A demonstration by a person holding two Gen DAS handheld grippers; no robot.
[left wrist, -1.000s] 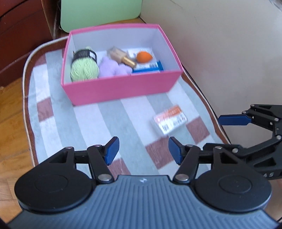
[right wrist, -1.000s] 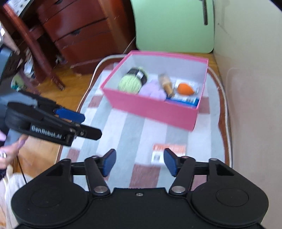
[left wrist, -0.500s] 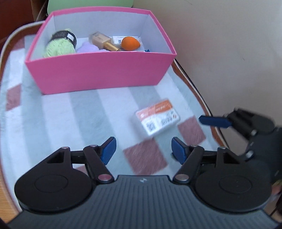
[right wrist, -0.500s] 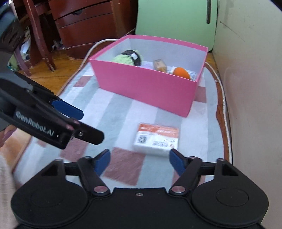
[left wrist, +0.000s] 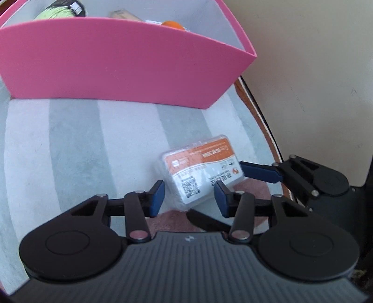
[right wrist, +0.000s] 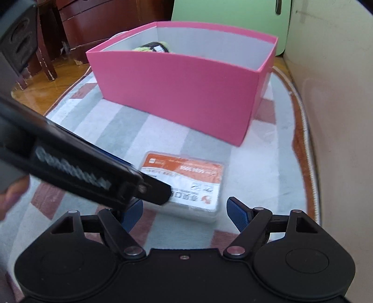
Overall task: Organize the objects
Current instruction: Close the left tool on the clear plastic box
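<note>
A clear plastic card case with an orange and white label [left wrist: 200, 171] lies flat on the striped rug, in front of the pink box [left wrist: 121, 67]. My left gripper [left wrist: 190, 197] is open, low over the rug, its fingertips at either side of the case's near end. My right gripper [right wrist: 184, 211] is open too, right behind the case [right wrist: 186, 184] from the other side; one of its blue fingers [left wrist: 261, 172] touches the case's right edge in the left wrist view. The pink box [right wrist: 186, 93] holds green yarn [right wrist: 151, 47] and an orange item [left wrist: 173, 24].
The rug [left wrist: 70, 144] ends at a brown border [right wrist: 305, 163] next to the cream wall [left wrist: 314, 70] on the right. Dark wooden furniture [right wrist: 93, 25] and a green panel [right wrist: 233, 14] stand behind the box. The left gripper's body [right wrist: 77, 172] crosses the right wrist view.
Both grippers have dropped down and moved in on the card case from either side. The case now sits between the left fingertips. The box looms closer.
</note>
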